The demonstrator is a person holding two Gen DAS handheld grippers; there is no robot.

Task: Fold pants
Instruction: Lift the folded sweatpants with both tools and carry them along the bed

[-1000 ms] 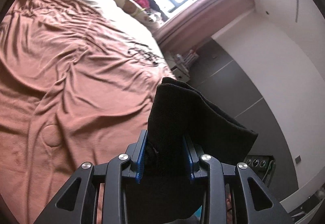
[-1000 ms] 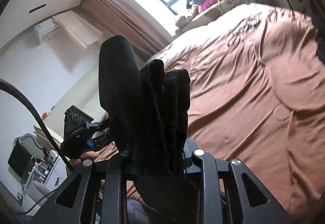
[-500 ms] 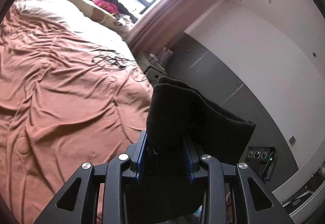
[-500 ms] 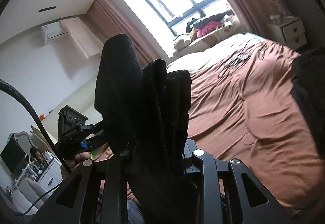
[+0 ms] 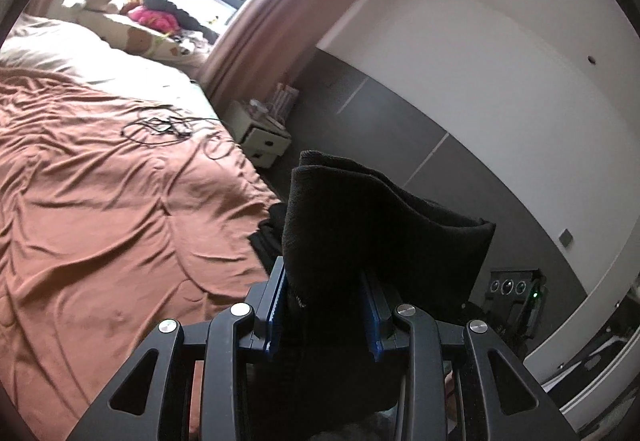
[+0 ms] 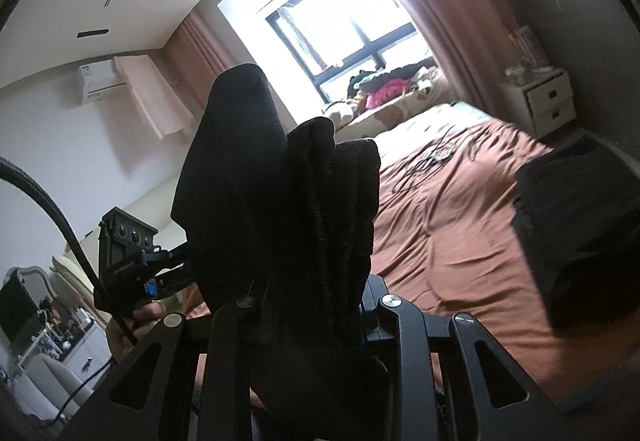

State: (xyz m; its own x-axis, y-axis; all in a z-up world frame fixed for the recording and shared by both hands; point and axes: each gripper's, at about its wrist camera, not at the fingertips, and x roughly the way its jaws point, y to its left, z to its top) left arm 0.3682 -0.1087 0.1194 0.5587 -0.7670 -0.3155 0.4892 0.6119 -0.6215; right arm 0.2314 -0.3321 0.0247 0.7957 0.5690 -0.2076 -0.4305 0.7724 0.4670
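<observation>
Black pants [image 5: 372, 225] are clamped in the jaws of both the left gripper [image 5: 324, 305] and the right gripper [image 6: 304, 305] — held aloft, the bed [image 5: 120, 201] lying ahead and below.

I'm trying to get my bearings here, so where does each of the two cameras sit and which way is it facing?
Left wrist: on the left gripper, facing along the brown bed toward the nightstand; its fingers clamp black pants.
Right wrist: on the right gripper, facing the window; it also clamps the pants, with a hand visible at left.
Shared: bed, window, nightstand, pants.
</observation>
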